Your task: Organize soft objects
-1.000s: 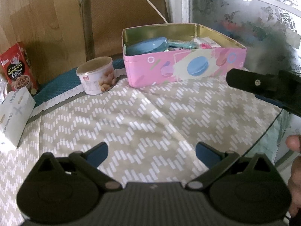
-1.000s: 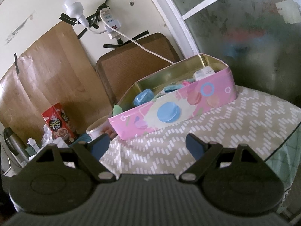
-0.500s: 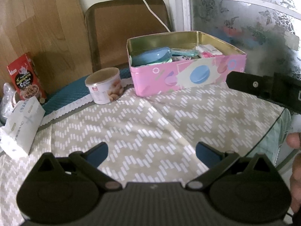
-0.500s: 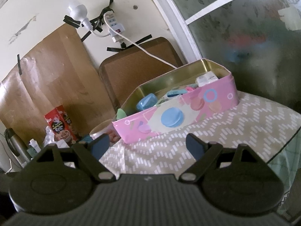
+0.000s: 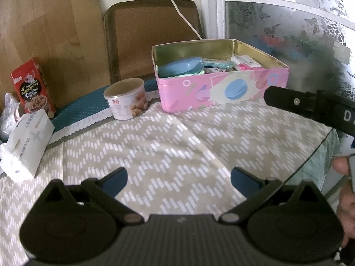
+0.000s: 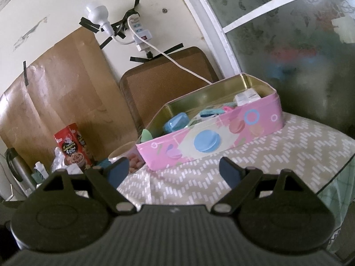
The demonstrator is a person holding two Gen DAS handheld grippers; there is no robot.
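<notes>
Both grippers, left (image 5: 179,178) and right (image 6: 175,170), hang wide open and empty in front of the pink tin (image 5: 224,90); a peanut can (image 5: 126,102) sits just left of it.

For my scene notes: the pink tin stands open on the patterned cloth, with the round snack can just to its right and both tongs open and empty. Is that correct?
Not quite: in the left wrist view, the round snack can stands just to the left of the pink tin, not its right. The rest holds: the tin is open on the patterned cloth, and the left tongs and right tongs are open and empty.
</notes>
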